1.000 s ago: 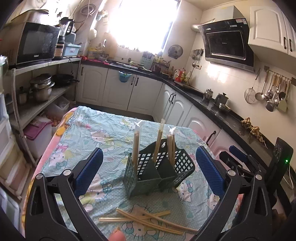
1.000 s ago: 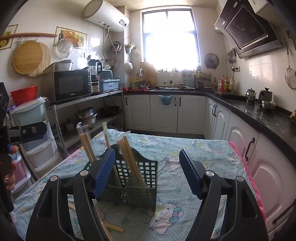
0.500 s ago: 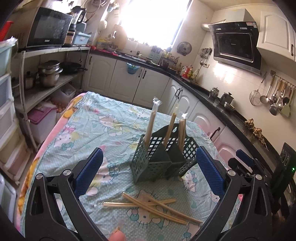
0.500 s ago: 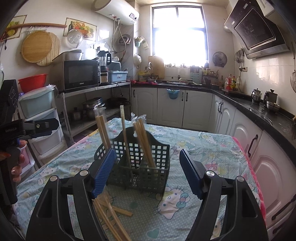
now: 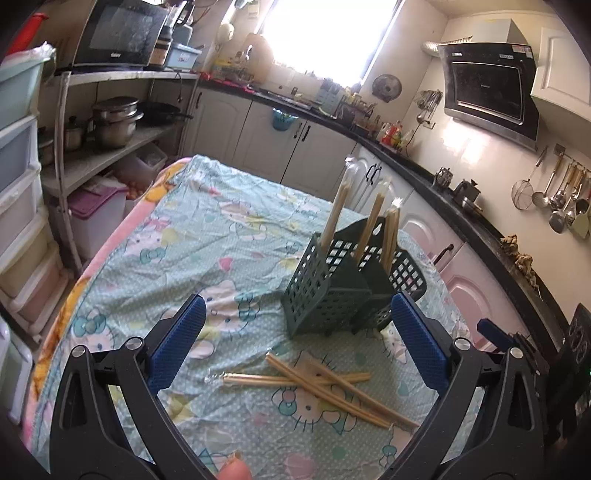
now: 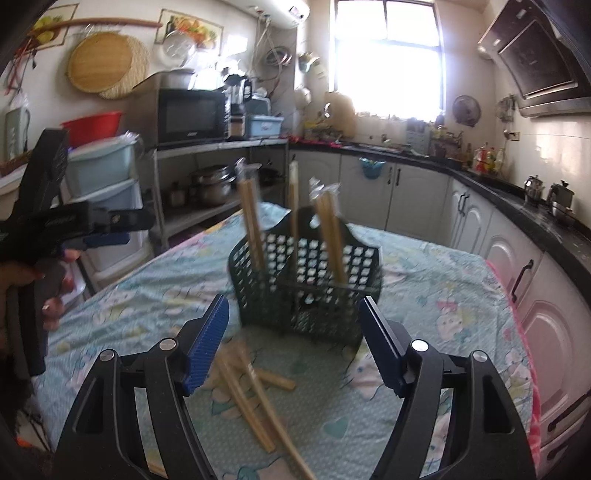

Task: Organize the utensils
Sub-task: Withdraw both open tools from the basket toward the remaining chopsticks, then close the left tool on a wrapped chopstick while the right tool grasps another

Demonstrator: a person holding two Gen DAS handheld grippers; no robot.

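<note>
basket [image 5: 325, 295]: dark green | chopsticks [image 5: 314, 380]: pale tan | tablecloth [image 5: 207, 236]: mint, cartoon-cat print (pink edge) | claw pads [image 5: 177, 343]: blue

No text is legible; brand marks on microwave [image 5: 122, 34] and hood [image 5: 489, 85] blur.

1. The table [image 5: 155, 258] is covered by a pale teal cartoon-cat print cloth with a pink edge.
2. A dark green perforated plastic utensil basket [image 5: 332, 291] stands on it.
3. Loose wrapped bamboo chopstick pairs [image 5: 317, 380] lie crossed just beside the basket.
</note>
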